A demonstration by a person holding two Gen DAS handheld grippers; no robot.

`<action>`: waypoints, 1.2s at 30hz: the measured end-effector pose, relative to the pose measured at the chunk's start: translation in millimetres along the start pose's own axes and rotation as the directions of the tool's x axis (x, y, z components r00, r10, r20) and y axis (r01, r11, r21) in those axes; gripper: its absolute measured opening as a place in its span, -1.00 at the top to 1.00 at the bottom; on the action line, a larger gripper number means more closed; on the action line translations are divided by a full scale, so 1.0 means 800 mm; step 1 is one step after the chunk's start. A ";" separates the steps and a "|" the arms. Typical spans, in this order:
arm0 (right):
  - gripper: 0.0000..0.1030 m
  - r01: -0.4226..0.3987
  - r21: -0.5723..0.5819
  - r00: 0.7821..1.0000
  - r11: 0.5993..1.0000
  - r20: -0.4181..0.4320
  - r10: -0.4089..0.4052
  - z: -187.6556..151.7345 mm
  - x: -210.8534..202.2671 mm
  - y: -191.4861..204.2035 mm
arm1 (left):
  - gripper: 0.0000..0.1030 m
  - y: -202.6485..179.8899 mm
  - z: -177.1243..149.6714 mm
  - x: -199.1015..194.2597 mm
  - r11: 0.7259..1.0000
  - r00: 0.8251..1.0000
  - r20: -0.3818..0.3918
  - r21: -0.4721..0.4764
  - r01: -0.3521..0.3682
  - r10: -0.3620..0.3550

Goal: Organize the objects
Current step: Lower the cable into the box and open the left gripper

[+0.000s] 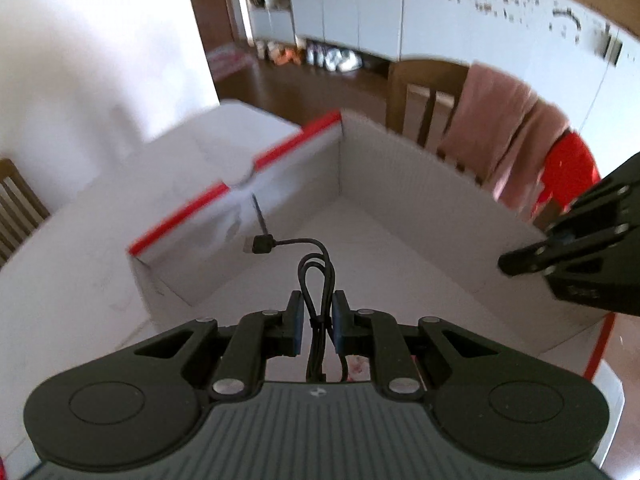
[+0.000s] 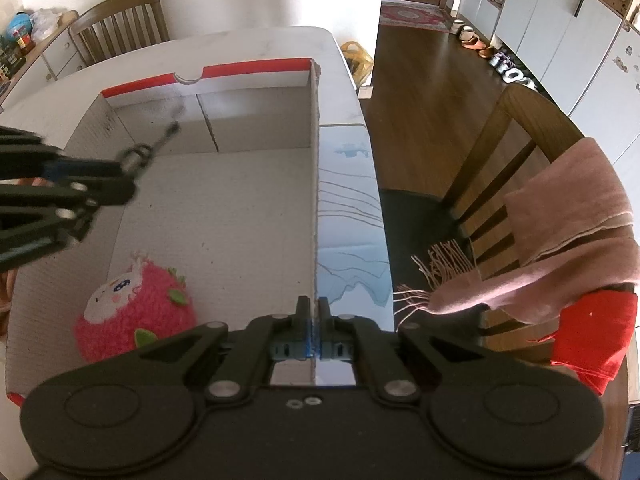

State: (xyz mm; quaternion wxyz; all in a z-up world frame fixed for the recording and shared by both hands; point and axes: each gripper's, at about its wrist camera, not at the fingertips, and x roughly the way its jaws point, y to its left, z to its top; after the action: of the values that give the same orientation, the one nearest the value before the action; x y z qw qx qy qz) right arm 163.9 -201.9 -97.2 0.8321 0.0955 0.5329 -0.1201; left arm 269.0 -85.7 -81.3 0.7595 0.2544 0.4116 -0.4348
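Note:
An open cardboard box (image 1: pixel 404 168) with a red-edged rim stands on the white table (image 1: pixel 80 280). My left gripper (image 1: pixel 317 300) hangs over the inside of the box, shut on a bundled black cable (image 1: pixel 316 268) whose plug (image 1: pixel 262 245) sticks out ahead. In the right wrist view that left gripper (image 2: pixel 128 182) and the cable (image 2: pixel 138 156) come in from the left over the box floor. My right gripper (image 2: pixel 314 304) is shut on the top edge of the box's right wall (image 2: pixel 314 200). A pink plush toy (image 2: pixel 134 308) lies in the near left corner of the box.
A wooden chair (image 2: pixel 500 168) draped with a pink scarf (image 2: pixel 568 240) and a red cloth (image 2: pixel 596 332) stands right of the table. A blue-patterned sheet (image 2: pixel 348 220) lies beside the box. Another chair (image 2: pixel 120 20) stands at the far side. A yellow bag (image 2: pixel 358 58) sits on the floor.

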 end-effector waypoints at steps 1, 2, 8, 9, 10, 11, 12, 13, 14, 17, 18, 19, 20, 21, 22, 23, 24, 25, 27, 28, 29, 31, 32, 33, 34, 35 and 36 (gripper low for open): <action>0.99 -0.002 0.002 1.000 1.000 0.000 0.002 0.000 0.000 0.000 | 0.75 0.000 0.000 0.009 1.000 1.000 -0.025 0.002 0.006 -0.006; 0.99 -0.004 0.003 1.000 1.000 0.000 0.004 -0.001 0.000 0.000 | 0.75 -0.001 0.000 0.017 1.000 0.999 -0.051 0.006 0.010 -0.010; 0.99 -0.008 0.010 1.000 1.000 -0.003 0.008 -0.002 -0.001 -0.001 | 0.75 -0.006 -0.002 0.048 1.000 0.990 -0.139 0.008 0.025 -0.024; 0.99 -0.009 0.011 1.000 1.000 -0.003 0.009 -0.002 -0.001 -0.002 | 0.74 -0.007 -0.002 0.050 1.000 0.989 -0.145 0.012 0.019 -0.018; 0.99 -0.009 0.011 1.000 1.000 -0.003 0.009 -0.002 -0.001 -0.002 | 0.74 -0.008 -0.002 0.053 1.000 0.988 -0.155 0.010 0.016 -0.014; 0.99 -0.009 0.012 1.000 1.000 -0.003 0.009 -0.001 -0.001 -0.002 | 0.74 -0.008 -0.002 0.054 1.000 0.986 -0.164 0.005 0.011 -0.010; 0.99 -0.009 0.013 1.000 1.000 -0.003 0.009 -0.001 -0.001 -0.002 | 0.74 -0.007 -0.002 0.058 1.000 0.985 -0.173 0.000 0.003 -0.003; 0.99 -0.009 0.012 1.000 1.000 -0.003 0.009 -0.002 -0.001 -0.002 | 0.74 -0.006 -0.003 0.060 1.000 0.984 -0.180 -0.004 0.000 -0.001; 0.99 -0.009 0.013 1.000 1.000 -0.003 0.009 -0.002 -0.001 -0.002 | 0.74 -0.005 -0.003 0.062 1.000 0.983 -0.185 -0.006 0.004 -0.006; 0.99 -0.008 0.014 1.000 1.000 -0.004 0.008 -0.002 -0.001 -0.002 | 0.74 0.000 -0.005 0.064 1.000 0.982 -0.191 -0.021 0.006 -0.010; 0.99 -0.007 0.013 1.000 1.000 -0.004 0.007 -0.002 -0.001 -0.001 | 0.74 0.000 -0.006 0.064 1.000 0.981 -0.193 -0.029 0.001 -0.007; 0.99 -0.007 0.012 1.000 1.000 -0.005 0.007 -0.002 -0.001 -0.001 | 0.74 0.001 -0.007 0.063 0.999 0.981 -0.192 -0.036 0.002 -0.009; 0.99 -0.007 0.012 1.000 1.000 -0.006 0.007 -0.002 -0.001 -0.001 | 0.73 0.002 -0.007 0.061 0.999 0.982 -0.188 -0.040 0.002 -0.010; 0.99 -0.007 0.012 1.000 1.000 -0.006 0.007 -0.002 -0.001 -0.001 | 0.73 0.003 -0.007 0.059 0.999 0.983 -0.182 -0.040 -0.002 -0.005; 0.99 -0.007 0.013 1.000 1.000 -0.006 0.007 -0.002 -0.001 -0.001 | 0.72 0.004 -0.007 0.056 0.999 0.985 -0.174 -0.039 -0.007 0.000; 0.99 -0.007 0.012 1.000 1.000 -0.006 0.007 -0.002 -0.001 -0.001 | 0.71 0.003 -0.008 0.053 0.999 0.986 -0.168 -0.034 -0.011 0.005; 0.99 -0.006 0.011 1.000 1.000 -0.006 0.006 -0.002 -0.001 -0.001 | 0.71 0.002 -0.009 0.049 1.000 0.987 -0.160 -0.025 -0.015 0.010; 0.99 -0.006 0.011 1.000 1.000 -0.007 0.006 -0.002 -0.001 -0.001 | 0.71 0.001 -0.009 0.045 1.000 0.989 -0.151 -0.018 -0.014 0.012; 0.99 -0.007 0.011 1.000 1.000 -0.009 0.007 -0.002 -0.001 -0.001 | 0.64 -0.001 -0.011 0.035 1.000 0.990 -0.138 -0.013 -0.004 0.002; 0.99 -0.007 0.010 1.000 1.000 -0.009 0.007 -0.002 -0.001 -0.001 | 0.60 -0.002 -0.012 0.031 1.000 0.991 -0.133 -0.016 0.002 -0.004; 0.99 -0.007 0.008 1.000 1.000 -0.011 0.007 -0.002 -0.001 -0.002 | 0.47 -0.003 -0.013 0.027 1.000 0.992 -0.126 -0.021 0.005 -0.008; 0.99 -0.006 0.005 1.000 1.000 -0.012 0.006 -0.002 -0.001 -0.002 | 0.26 -0.003 -0.014 0.020 1.000 0.993 -0.115 -0.028 0.004 -0.007; 0.99 -0.006 0.004 1.000 1.000 -0.012 0.006 -0.002 -0.001 -0.002 | 0.04 -0.002 -0.015 0.015 1.000 0.994 -0.108 -0.030 0.007 -0.010; 0.99 -0.006 0.003 1.000 1.000 -0.012 0.006 -0.003 -0.001 -0.002 | -0.18 -0.001 -0.016 0.010 0.999 0.995 -0.097 -0.031 0.008 -0.011; 0.99 -0.006 0.002 1.000 1.000 -0.013 0.006 -0.002 -0.001 -0.002 | -0.22 -0.001 -0.017 0.004 0.999 0.997 -0.082 -0.034 0.008 -0.011; 0.98 -0.005 0.002 1.000 1.000 -0.014 0.005 -0.002 -0.001 -0.002 | -0.23 -0.003 -0.017 0.001 0.999 0.997 -0.071 -0.039 0.012 -0.015; 0.98 -0.005 0.000 1.000 1.000 -0.015 0.005 -0.002 -0.001 -0.001 | -0.23 -0.002 -0.017 -0.004 0.999 0.998 -0.063 -0.047 0.018 -0.021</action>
State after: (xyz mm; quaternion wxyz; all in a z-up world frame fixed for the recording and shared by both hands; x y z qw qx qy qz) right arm 162.0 -202.4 -97.0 0.8285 0.0977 0.5388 -0.1176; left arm 261.5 -74.8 -85.4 0.7475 0.2465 0.4478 -0.4242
